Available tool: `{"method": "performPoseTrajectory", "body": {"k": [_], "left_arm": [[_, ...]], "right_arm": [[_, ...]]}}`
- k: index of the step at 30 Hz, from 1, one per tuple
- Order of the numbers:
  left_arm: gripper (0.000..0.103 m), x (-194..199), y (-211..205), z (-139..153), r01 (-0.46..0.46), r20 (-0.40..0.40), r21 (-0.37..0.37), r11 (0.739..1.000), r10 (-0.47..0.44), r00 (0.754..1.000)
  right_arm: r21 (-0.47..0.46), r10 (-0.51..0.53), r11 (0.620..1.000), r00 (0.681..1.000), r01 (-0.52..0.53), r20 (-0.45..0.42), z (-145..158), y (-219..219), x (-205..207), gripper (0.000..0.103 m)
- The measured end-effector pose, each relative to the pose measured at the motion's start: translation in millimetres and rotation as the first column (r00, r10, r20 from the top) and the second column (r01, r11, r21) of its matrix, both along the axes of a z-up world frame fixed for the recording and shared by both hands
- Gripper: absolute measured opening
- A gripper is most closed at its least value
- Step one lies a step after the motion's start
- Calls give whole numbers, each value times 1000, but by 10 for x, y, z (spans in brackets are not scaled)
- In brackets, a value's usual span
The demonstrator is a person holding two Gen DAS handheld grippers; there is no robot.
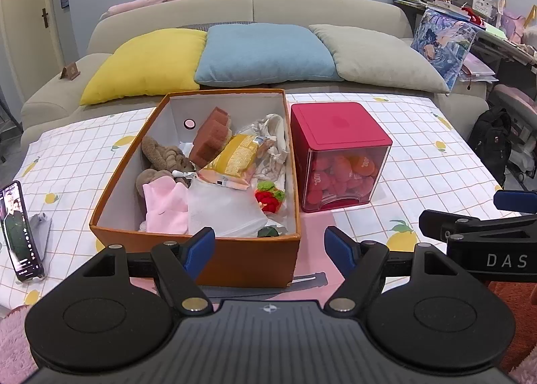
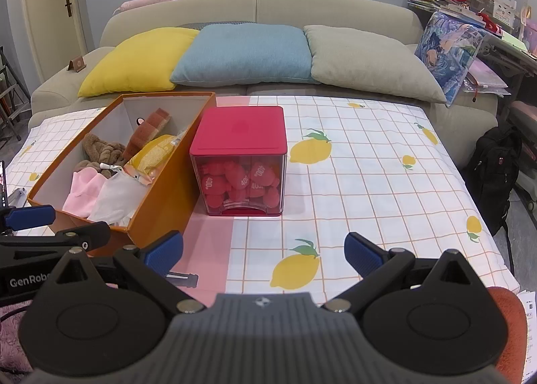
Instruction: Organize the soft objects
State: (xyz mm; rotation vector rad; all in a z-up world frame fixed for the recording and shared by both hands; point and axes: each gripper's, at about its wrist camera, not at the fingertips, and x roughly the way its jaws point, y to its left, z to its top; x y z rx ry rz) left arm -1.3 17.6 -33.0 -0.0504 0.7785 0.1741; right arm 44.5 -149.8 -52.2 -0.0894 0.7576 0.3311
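An orange box (image 1: 235, 258) stands on the table, holding soft things: a brown sponge (image 1: 211, 137), a brown plush (image 1: 161, 157), a pink cloth (image 1: 166, 204), a yellow packet (image 1: 235, 157), a white bag (image 1: 225, 207) and a knitted strawberry (image 1: 268, 197). The box also shows at the left in the right wrist view (image 2: 161, 202). My left gripper (image 1: 270, 249) is open and empty, just before the box's near wall. My right gripper (image 2: 263, 254) is open and empty over the tablecloth, to the right of the box.
A red-lidded clear cube (image 1: 339, 155) full of red soft pieces stands right of the box (image 2: 240, 162). A phone (image 1: 20, 231) on a stand sits at the left table edge. A sofa with yellow (image 1: 144, 63), blue and grey cushions lies behind the table.
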Motion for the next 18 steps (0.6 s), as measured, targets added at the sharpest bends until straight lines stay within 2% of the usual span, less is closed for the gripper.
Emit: {"method": "performPoseTrajectory", "body": {"k": [18], "left_arm": [[87, -1, 1, -1, 1, -1, 1, 1000, -1, 1000]], "right_arm": [[-3, 3, 1000, 1000, -3, -5, -23, 10, -1, 100]]}}
